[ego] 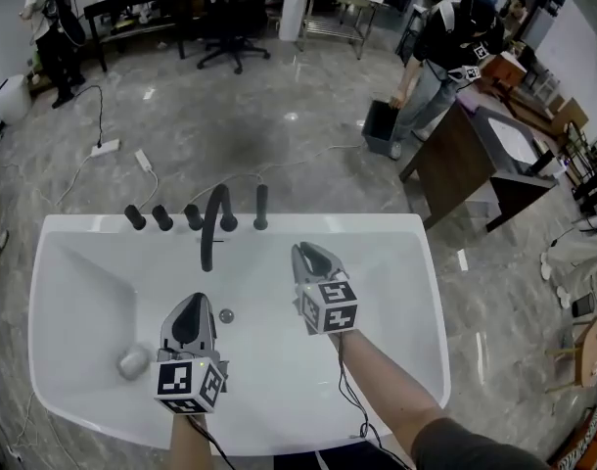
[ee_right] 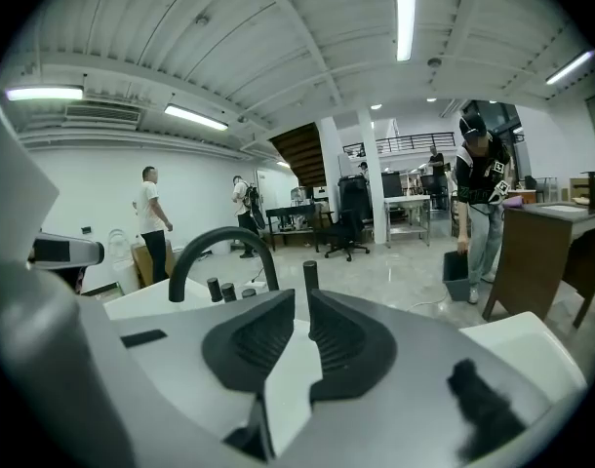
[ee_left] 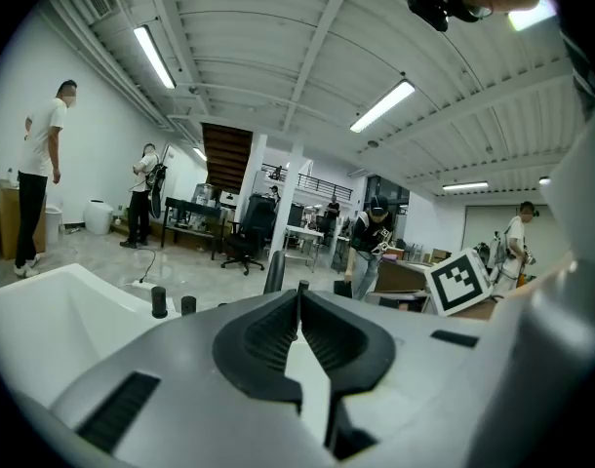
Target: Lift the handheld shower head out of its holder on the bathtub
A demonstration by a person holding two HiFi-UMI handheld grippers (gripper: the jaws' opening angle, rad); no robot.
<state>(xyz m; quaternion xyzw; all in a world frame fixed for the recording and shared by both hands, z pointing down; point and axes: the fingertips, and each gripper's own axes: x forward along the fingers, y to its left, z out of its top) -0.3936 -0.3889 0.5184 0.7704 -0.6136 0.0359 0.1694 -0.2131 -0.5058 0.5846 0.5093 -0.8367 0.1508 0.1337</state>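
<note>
The black handheld shower head (ego: pixel 261 207) stands upright in its holder on the far rim of the white bathtub (ego: pixel 416 292), right of the curved black faucet (ego: pixel 212 225) and three black knobs (ego: pixel 162 217). My right gripper (ego: pixel 309 251) hovers over the tub inside, short of the shower head, shut and empty. In the right gripper view the shower head (ee_right: pixel 310 276) rises just past the right gripper (ee_right: pixel 302 300), with the faucet (ee_right: pixel 219 242) to its left. My left gripper (ego: pixel 193 302) is lower and to the left, near the drain (ego: pixel 226 315), also shut and empty.
A pale round object (ego: pixel 132 362) lies in the tub at the left. Beyond the tub, a person (ego: pixel 445 47) bends over a dark bin (ego: pixel 380 125) beside a wooden desk (ego: pixel 475 155). A power strip (ego: pixel 144 160) and cables lie on the floor.
</note>
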